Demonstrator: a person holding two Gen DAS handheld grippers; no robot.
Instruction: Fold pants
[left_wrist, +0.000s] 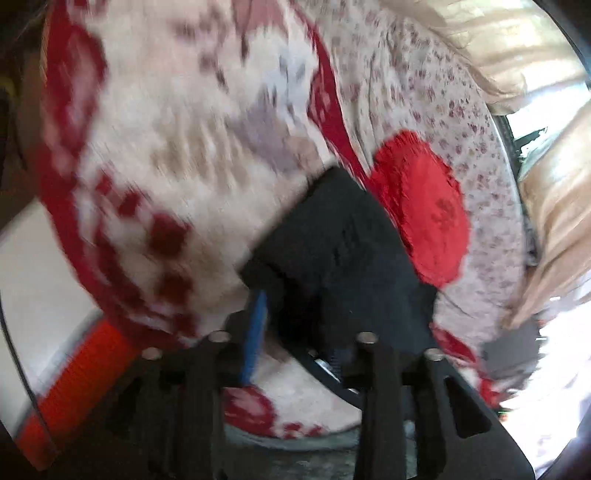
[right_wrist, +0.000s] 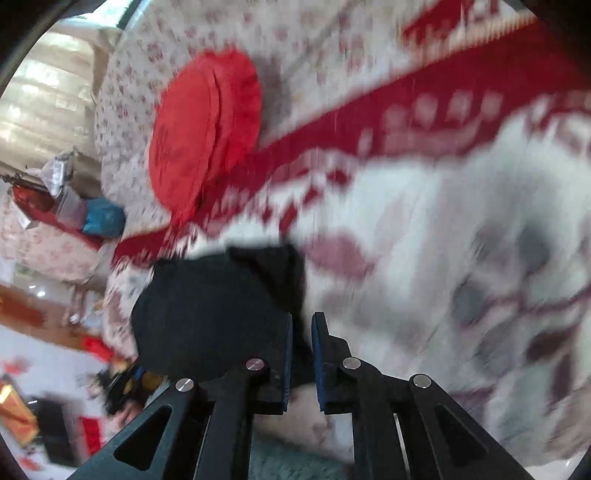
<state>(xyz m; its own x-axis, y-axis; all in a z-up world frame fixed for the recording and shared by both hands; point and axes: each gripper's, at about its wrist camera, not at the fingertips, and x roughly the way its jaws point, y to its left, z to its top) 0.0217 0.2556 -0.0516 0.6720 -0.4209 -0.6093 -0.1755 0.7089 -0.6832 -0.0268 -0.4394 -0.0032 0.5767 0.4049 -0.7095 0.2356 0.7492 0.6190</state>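
The black pants (left_wrist: 340, 243) hang bunched over my left gripper (left_wrist: 295, 332); its blue-padded left finger (left_wrist: 255, 332) shows, and the right finger is hidden under the cloth. It holds the pants above the red-and-white patterned blanket (left_wrist: 177, 147). In the right wrist view the black pants (right_wrist: 214, 306) lie against the left finger of my right gripper (right_wrist: 301, 350). Its blue pads stand close together with a thin edge of black cloth between them. Both views are blurred by motion.
A round red cushion (left_wrist: 424, 206) lies on a floral sheet (left_wrist: 443, 110); it also shows in the right wrist view (right_wrist: 203, 136). Beige curtains (left_wrist: 517, 40) hang behind. Cluttered boxes and bags (right_wrist: 55, 192) sit at the left of the right wrist view.
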